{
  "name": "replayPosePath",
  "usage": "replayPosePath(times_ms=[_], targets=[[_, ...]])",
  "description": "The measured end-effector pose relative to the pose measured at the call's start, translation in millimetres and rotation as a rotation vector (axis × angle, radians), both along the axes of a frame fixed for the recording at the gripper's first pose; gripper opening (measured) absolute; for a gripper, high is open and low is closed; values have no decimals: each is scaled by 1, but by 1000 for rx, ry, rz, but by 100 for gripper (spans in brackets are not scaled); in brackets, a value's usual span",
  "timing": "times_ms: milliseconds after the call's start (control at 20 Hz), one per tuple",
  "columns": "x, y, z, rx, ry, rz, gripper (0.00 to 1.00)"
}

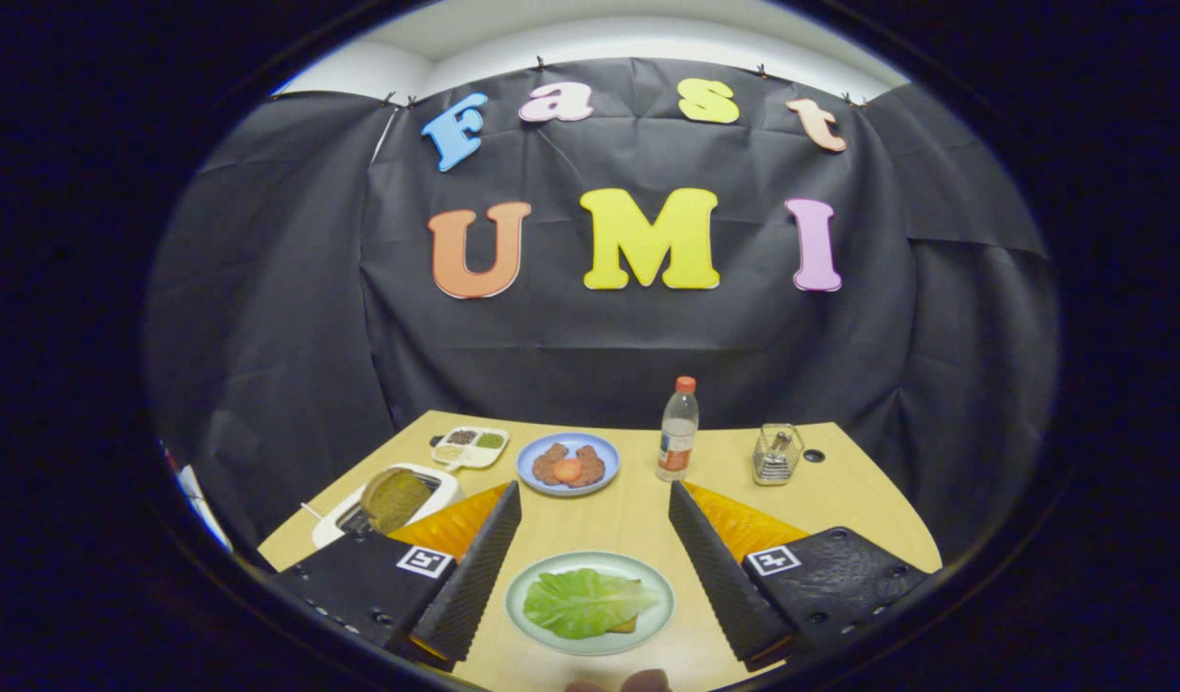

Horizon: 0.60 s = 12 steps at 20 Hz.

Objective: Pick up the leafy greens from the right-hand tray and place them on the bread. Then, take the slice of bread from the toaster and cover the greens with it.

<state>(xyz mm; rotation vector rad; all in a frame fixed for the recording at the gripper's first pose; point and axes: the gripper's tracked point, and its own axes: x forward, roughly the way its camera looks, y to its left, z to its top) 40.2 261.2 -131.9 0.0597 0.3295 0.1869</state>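
A leafy green [583,601] lies on a slice of bread [626,624] on a pale green plate [659,615], which sits between my two fingers and below them. My gripper [595,498] is open and holds nothing; its fingertips reach past the plate's far rim. To the left of the left finger stands a white toaster [427,481] with a brown slice of bread [394,499] sticking up out of its slot.
A blue plate [600,452] with meat patties and a tomato slice sits beyond the fingertips. A plastic bottle [678,430] stands to its right, then a wire holder [776,454]. A white divided tray [470,447] lies behind the toaster. The black cloth wall closes the table's far side.
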Motion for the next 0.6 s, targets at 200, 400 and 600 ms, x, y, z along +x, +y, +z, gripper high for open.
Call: replayPosePath(times_ms=[200, 400, 600], targets=[[-6, 56, 15, 50, -2, 29, 96], [-8, 124, 15, 97, 2, 77, 96], [-1, 176, -12, 117, 54, 89, 97]])
